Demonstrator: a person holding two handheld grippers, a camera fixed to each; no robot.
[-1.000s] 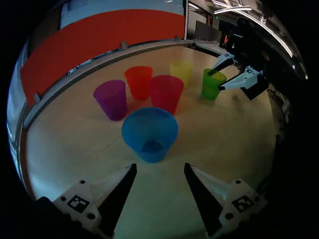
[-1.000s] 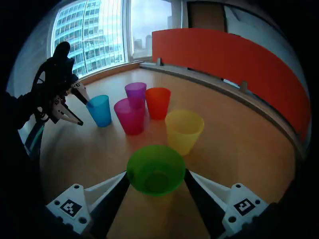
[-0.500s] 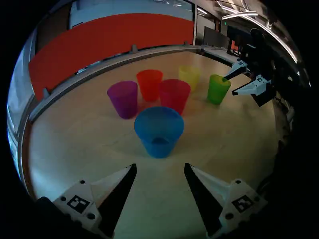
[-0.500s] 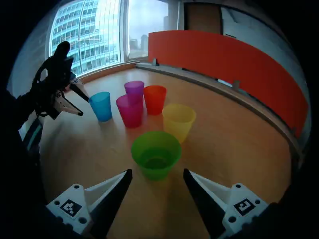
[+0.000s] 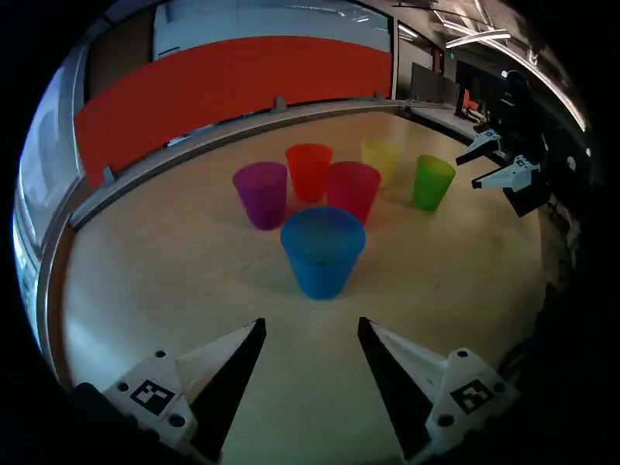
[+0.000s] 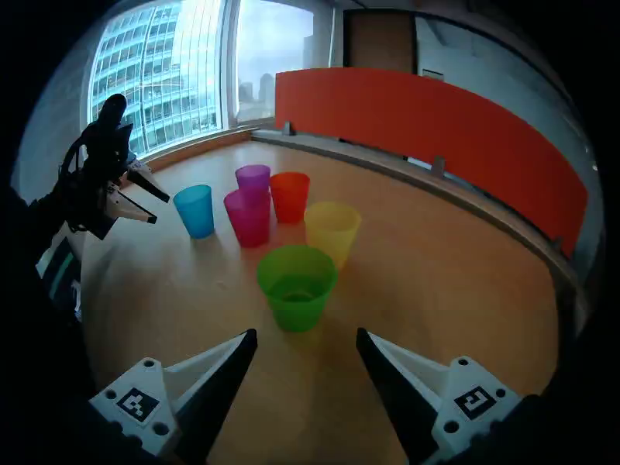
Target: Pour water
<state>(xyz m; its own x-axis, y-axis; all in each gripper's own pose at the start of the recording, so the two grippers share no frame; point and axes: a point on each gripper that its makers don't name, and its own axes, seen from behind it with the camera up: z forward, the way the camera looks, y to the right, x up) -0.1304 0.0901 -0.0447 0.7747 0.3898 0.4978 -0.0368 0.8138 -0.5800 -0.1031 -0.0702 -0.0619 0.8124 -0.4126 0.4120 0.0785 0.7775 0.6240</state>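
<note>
On a wooden table [image 5: 155,271], the left gripper [image 5: 310,322], jaws wide open and empty, faces a blue cup [image 5: 322,252] just before the pink cup [image 5: 353,186], while right of that pink cup the equally open, empty right gripper [image 6: 306,332] faces a green cup [image 6: 296,287]; pouring seems not yet begun, so a cup likely needs grasping first.

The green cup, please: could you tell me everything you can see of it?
The green cup is translucent plastic by its look, a plain tapered tumbler, wider at the rim, with no handle. It stands upright on the wooden table, just ahead of the open right gripper, which does not touch it. The yellow cup stands close behind it.
</note>
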